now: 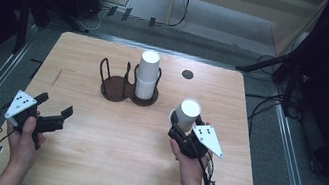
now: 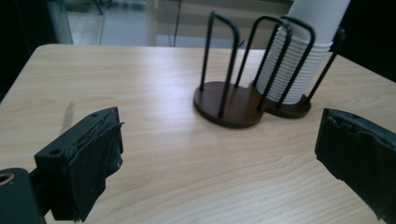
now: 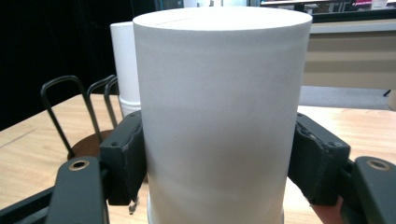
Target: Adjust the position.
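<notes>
Currently, the right tool is gripping an inverted paper cup near the counter's right edge; overclenching risks crushing it. The left tool is gaping, empty.

The table has a pale wood-grain top, smooth with a soft satin sheen, marked by one dull grey smear near its left edge. The cup holder has a dark brown base that looks like stained wood, faintly glossy, and thin black wire hoops, seemingly metal with a smooth coat. The stack of cups looks like matt white paper, its rolled rims ribbed. The held cup is the same matt, smooth white. The right gripper has matt black pads; the left gripper wears rough, frayed black padding.
</notes>
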{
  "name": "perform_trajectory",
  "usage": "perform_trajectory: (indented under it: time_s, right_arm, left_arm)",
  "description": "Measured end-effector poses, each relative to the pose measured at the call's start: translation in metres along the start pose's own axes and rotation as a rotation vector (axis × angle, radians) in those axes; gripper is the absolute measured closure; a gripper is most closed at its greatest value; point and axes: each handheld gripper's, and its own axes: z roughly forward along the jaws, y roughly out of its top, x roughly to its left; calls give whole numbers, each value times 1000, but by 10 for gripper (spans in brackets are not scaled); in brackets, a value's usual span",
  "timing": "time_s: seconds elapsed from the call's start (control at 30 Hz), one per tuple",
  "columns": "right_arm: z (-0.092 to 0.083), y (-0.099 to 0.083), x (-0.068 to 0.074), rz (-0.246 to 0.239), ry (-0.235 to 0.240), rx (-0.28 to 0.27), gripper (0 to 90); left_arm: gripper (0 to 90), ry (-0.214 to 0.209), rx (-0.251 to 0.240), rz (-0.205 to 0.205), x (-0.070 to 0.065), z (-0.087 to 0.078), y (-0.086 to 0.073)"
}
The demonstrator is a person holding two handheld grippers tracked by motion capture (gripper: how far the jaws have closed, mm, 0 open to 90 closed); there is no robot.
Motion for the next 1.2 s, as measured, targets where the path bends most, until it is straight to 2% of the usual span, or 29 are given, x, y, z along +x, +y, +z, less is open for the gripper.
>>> perform_trajectory:
  time_s: [0.07, 0.1, 0.17, 0.27, 0.3, 0.4, 0.47, 0.57, 0.6, 0.63, 0.67, 0.73, 0.77, 0.8, 0.83, 0.93, 0.97, 1.03, 1.1, 1.2]
  right_arm:
    - [-1, -3, 2, 2, 4, 5, 290]
    - [-2, -7, 5, -1, 7, 10, 290]
    - [-1, -10, 7, -7, 15, 17, 290]
    - [-1, -13, 10, -14, 21, 25, 290]
    - [-1, -16, 13, -21, 34, 33, 290]
    - [-2, -20, 17, -33, 46, 40, 290]
    - [-3, -24, 21, -52, 57, 46, 290]
    - [-3, -25, 25, -52, 66, 45, 290]
    - [-3, -25, 25, -52, 66, 45, 290]
    - [-3, -24, 28, -50, 73, 45, 290]
    - [-3, -24, 28, -50, 73, 45, 290]
    - [-4, -24, 32, -57, 87, 38, 290]
    - [-5, -25, 35, -70, 92, 40, 290]
    - [-5, -26, 37, -78, 93, 38, 290]
    - [-6, -26, 38, -83, 95, 40, 290]
    - [-6, -28, 42, -91, 101, 45, 290]
    - [-6, -28, 43, -96, 102, 44, 290]
    - [-6, -28, 44, -99, 104, 46, 290]
    - [-6, -30, 48, -118, 111, 48, 290]
    - [-5, -32, 53, -136, 117, 51, 290]
  left_arm:
    - [15, -28, -5, -8, -7, 4, 5]
    - [15, -50, -4, 4, -15, 9, 9]
    - [15, -69, 3, 25, -24, 12, 12]
    - [15, -81, 4, 30, -31, 15, 16]
    - [15, -110, 3, 28, -34, 14, 18]
    - [15, -123, 9, 39, -37, 14, 20]
    - [15, -148, 30, 55, -40, 14, 22]
    - [15, -182, 72, 56, -47, 17, 22]
    - [15, -182, 72, 56, -47, 17, 22]
    - [15, -216, 109, 65, -56, 21, 22]
    - [16, -216, 109, 65, -56, 21, 22]
    - [15, -256, 137, 83, -65, 23, 21]
    - [16, -285, 153, 99, -74, 25, 21]
    - [16, -285, 153, 99, -74, 25, 21]
    - [16, -313, 162, 104, -80, 26, 21]
    - [18, -328, 169, 119, -86, 26, 20]
    - [24, -347, 175, 128, -91, 27, 19]
    - [35, -352, 180, 132, -94, 28, 18]
    - [45, -386, 189, 121, -99, 29, 17]
    - [61, -402, 195, 129, -103, 29, 17]
